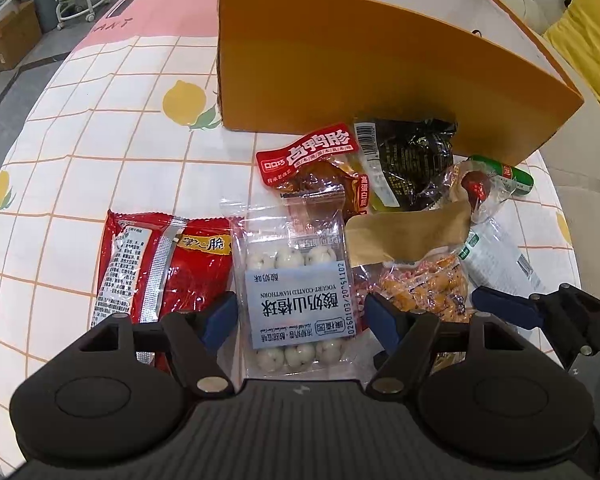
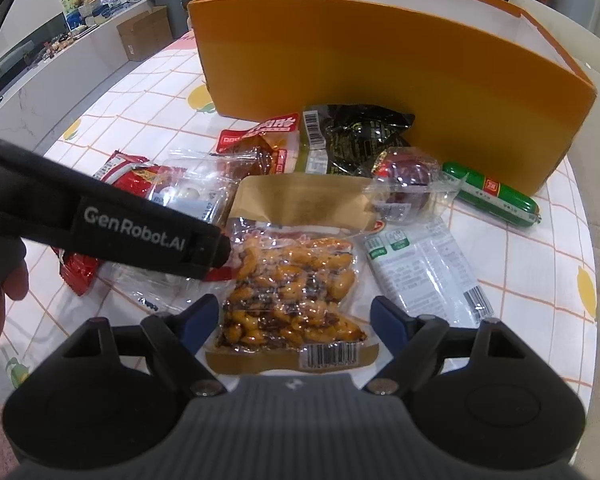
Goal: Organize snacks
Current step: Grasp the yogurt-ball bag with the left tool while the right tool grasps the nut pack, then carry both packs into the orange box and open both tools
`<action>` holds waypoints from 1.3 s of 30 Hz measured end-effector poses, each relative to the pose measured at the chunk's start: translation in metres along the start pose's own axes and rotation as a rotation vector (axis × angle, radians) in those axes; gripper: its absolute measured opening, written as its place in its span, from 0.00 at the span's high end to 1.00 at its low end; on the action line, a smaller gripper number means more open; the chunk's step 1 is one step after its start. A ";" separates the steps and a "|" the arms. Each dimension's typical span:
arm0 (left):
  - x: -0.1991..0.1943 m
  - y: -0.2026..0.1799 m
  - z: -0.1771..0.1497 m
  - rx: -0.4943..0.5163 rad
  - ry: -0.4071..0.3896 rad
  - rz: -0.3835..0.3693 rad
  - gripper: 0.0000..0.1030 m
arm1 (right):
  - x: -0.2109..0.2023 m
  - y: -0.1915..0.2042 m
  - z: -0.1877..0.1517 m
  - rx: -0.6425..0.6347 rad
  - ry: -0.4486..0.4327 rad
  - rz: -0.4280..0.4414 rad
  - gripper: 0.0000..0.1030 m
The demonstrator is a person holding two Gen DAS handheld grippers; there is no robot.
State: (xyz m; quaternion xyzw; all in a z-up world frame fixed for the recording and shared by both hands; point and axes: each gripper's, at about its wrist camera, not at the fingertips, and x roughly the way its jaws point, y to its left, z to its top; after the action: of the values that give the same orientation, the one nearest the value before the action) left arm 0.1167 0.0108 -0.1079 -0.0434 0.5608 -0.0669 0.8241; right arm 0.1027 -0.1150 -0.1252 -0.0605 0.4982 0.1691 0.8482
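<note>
My left gripper [image 1: 302, 318] hangs open just above the table, its blue pads standing either side of a clear bag of yogurt-coated hawthorn balls [image 1: 296, 280] with a pale blue label. My right gripper [image 2: 294, 320] is open too, straddling a clear bag of glazed nuts [image 2: 292, 292] with a kraft-paper top. Both bags lie flat, and neither is pressed by the pads. The left gripper's black body [image 2: 140, 232] crosses the right wrist view just left of the nut bag. An open orange box [image 1: 380, 60] stands behind the snacks.
Around the two bags lie a red packet [image 1: 160, 264], a red duck snack pack [image 1: 312, 160], a black packet [image 2: 360, 136], a wrapped red date [image 2: 408, 184], a green sausage [image 2: 492, 196] and a white-green packet [image 2: 420, 272]. The table edge [image 2: 592, 240] curves close on the right.
</note>
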 end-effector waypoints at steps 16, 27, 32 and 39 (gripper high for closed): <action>-0.016 -0.001 -0.004 -0.026 -0.046 -0.001 0.36 | -0.008 0.001 -0.001 -0.041 -0.008 0.025 0.34; -0.044 0.002 -0.007 -0.056 -0.075 -0.030 0.36 | -0.037 -0.007 -0.005 0.008 -0.005 0.067 0.35; -0.058 0.001 -0.008 -0.065 -0.089 -0.040 0.36 | -0.057 -0.014 -0.005 0.069 -0.041 0.116 0.35; -0.084 -0.004 -0.004 -0.065 -0.136 -0.052 0.36 | -0.089 -0.029 0.002 0.118 -0.119 0.095 0.35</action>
State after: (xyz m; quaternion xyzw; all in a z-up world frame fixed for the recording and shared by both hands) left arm 0.0825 0.0203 -0.0314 -0.0892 0.5043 -0.0671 0.8563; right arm 0.0742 -0.1618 -0.0491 0.0231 0.4585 0.1828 0.8694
